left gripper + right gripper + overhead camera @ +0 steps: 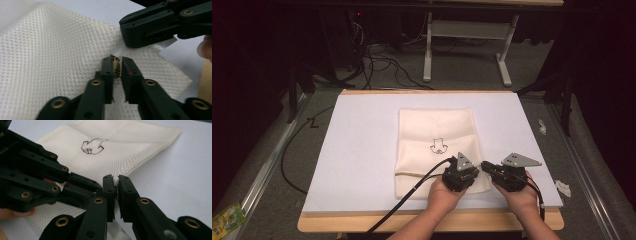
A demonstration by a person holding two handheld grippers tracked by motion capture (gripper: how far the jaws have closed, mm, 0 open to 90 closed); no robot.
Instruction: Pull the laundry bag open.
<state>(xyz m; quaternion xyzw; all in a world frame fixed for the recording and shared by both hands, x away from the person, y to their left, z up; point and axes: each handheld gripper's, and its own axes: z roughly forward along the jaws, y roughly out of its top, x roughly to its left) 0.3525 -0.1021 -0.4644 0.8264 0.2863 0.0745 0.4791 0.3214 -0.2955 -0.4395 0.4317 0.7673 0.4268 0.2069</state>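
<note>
— While your forearms come in from six o'clock, where do your hands sit?
— Your left hand (443, 194) and right hand (521, 196) rest side by side at the near edge of the white sheet (362, 150), each wrapped around one tool. Your left gripper (117, 65) points toward one o'clock; your right gripper (116, 185) points toward nine o'clock, so the tips almost meet.

— What are the claws doing?
— Your left gripper's jaws are pressed onto a small tab at the edge of the mesh bag (437, 142). Your right gripper's jaws are pinched on the same bag's edge, just beside the left one.

— How many things do you have?
— One mesh bag, cream, lying flat in the middle of the sheet, with one small black drawing (437, 146) printed on it. Two grippers, each with a grey three-cornered plate. One black cable (412, 197) trails from your left gripper toward seven o'clock.

— And the surroundings?
— One wooden table (362, 222) carries the white sheet. Grey carpet (272, 170) lies around it, loose cables (382, 67) lie at twelve o'clock, and a white table frame (467, 40) stands beyond in a dark room.
</note>
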